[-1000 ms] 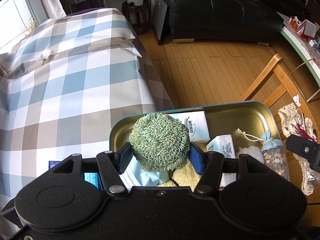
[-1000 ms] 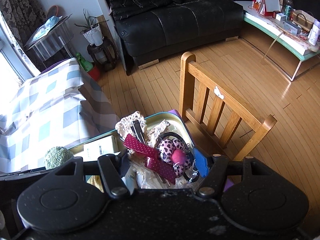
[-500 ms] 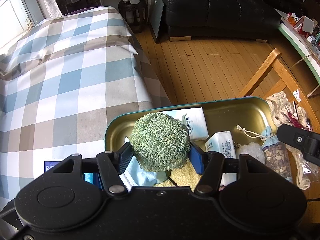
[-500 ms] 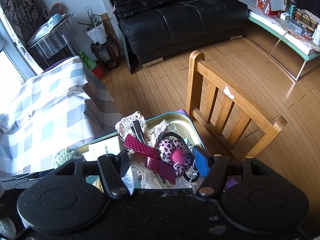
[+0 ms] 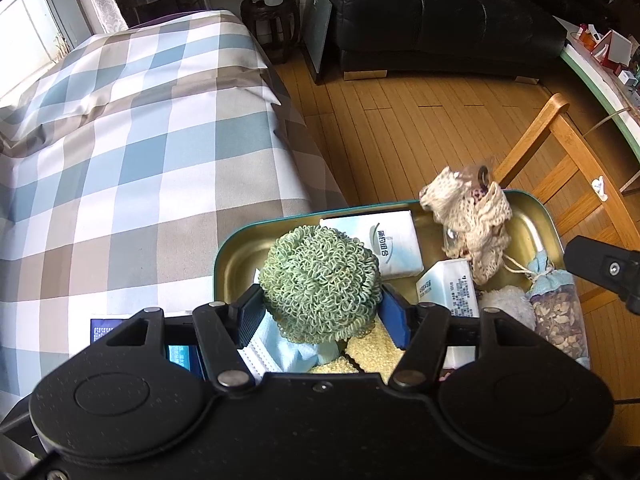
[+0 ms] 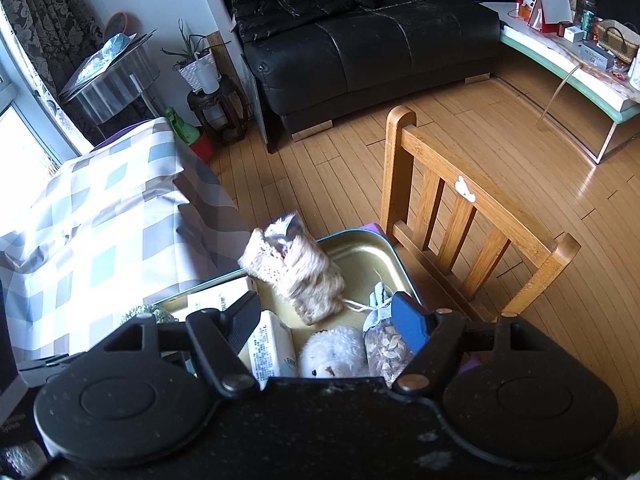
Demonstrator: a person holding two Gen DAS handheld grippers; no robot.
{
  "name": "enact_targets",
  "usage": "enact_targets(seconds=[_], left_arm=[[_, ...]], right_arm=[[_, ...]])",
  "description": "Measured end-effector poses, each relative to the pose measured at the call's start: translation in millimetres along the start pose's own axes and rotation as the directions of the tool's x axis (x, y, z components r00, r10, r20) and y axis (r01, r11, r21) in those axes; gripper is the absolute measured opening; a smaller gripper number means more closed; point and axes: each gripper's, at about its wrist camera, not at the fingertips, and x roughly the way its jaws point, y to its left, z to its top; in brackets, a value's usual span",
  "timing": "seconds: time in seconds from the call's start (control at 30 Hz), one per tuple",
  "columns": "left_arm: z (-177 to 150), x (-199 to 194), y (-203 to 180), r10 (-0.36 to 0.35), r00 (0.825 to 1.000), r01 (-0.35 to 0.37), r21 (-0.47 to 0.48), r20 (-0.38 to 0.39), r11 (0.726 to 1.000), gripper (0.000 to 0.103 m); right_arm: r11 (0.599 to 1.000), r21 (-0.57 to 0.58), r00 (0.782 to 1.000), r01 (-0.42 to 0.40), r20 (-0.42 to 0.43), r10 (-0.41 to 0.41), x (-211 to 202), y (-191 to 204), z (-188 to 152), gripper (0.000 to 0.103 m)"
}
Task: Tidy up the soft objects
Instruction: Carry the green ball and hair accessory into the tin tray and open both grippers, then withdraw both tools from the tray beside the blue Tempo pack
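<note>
**Lace bundle in the tin, green ball not placed yet**

Left tool [image 5: 320, 312]: jaws were closed on the green loopy ball [image 5: 320, 284], held just above the near-left part of the tin tray [image 5: 536, 216]. Under it, a blue face mask [image 5: 280, 350] and a yellow textured pad [image 5: 374, 350] showed.

Right tool [image 6: 326, 320]: jaws stood wide, nothing between them. It hovered over the near-right side of the tray [image 6: 360, 250]. The crochet lace bundle [image 6: 296, 276] lay tilted against the tray's far side, blurred in both views, so it looked not quite settled. It was clear of the right tool's pads.

Also in the tray: two tissue packs [image 5: 378, 242] [image 5: 450, 288], a white fluffy ball [image 6: 334, 350], a drawstring sachet of dried bits [image 6: 384, 344]. The tray sat between the checked worktop cloth [image 5: 120, 160] and a wooden chair [image 6: 460, 216].

Step, as I read it: right side's drop looked done, left side was mid-placement with the ball.

Next move, my judgement:
- lower the left tool into the free far-left corner of the tray, open the jaws and lift straight up;
- the ball is springy and round, so it may roll onto the mask or catch its loops on the pads;
- keep the right tool clear. Tray's crowded.
</note>
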Motion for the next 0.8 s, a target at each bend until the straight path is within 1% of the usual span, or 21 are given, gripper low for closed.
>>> enact_targets(seconds=[0.2, 0.3, 0.33, 0.47, 0.8], left_arm=[[-0.2, -0.1, -1.3, 0.005, 1.0, -0.005, 0.006, 0.004, 1.0, 0.06], [-0.4, -1.5, -2.5, 0.002, 1.0, -0.002, 0.01, 0.011, 1.0, 0.063], [-0.4, -2.7, -2.9, 0.002, 1.0, -0.003, 0.012, 0.017, 1.0, 0.065], [1.9, -8.9, -4.3, -0.002, 0.999, 0.001, 0.013, 0.047, 1.0, 0.069], [-4.1, -20.7, -6.4, 0.019, 0.998, -0.02, 0.013, 0.068, 1.0, 0.069]], right_arm=[[1.0, -0.002, 1.0, 0.003, -0.001, -0.003, 0.1, 1.3, 0.1, 0.072], [1.0, -0.001, 1.0, 0.001, 0.003, -0.001, -0.6, 1.7, -0.3, 0.072], [1.0, 0.0, 1.0, 0.002, 0.002, -0.002, -0.6, 1.3, -0.2, 0.072], [1.0, 0.006, 1.0, 0.001, 0.002, -0.001, -1.5, -0.7, -0.3, 0.072], [1.0, 0.007, 1.0, 0.003, 0.007, -0.004, -2.9, -0.8, -1.9, 0.072]])
